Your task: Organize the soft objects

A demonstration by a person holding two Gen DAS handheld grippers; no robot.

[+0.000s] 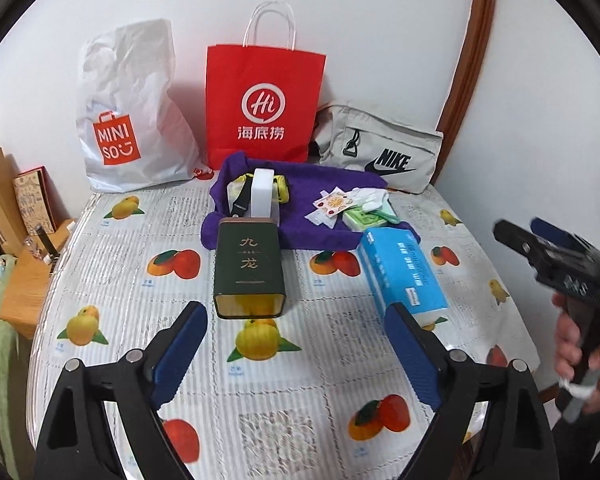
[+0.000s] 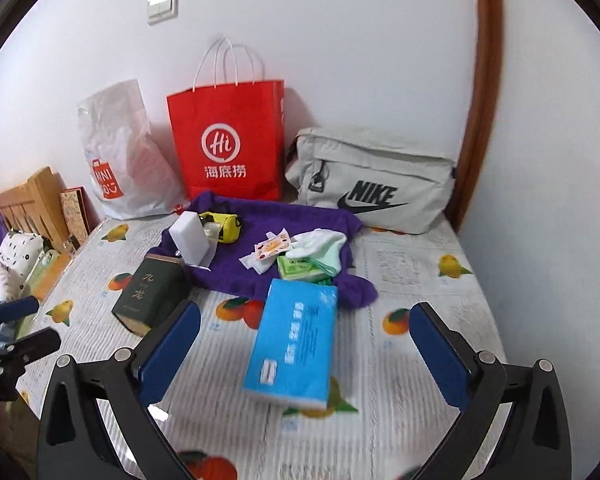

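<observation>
left tool (image 1: pixel 296 352): wide, holds nothing | right tool (image 2: pixel 306 354): wide, holds nothing | blue tissue pack (image 2: pixel 294 344) at 12 o'clock: squeeze its long sides gently

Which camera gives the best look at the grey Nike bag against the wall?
The right wrist view: the grey Nike bag shows whole and large there, logo and strap clip clear. In the left wrist view the bag looks smaller, and the red paper bag covers its left end.

Three bags (image 1: pixel 265 104), one tissue pack (image 1: pixel 402 270)
</observation>
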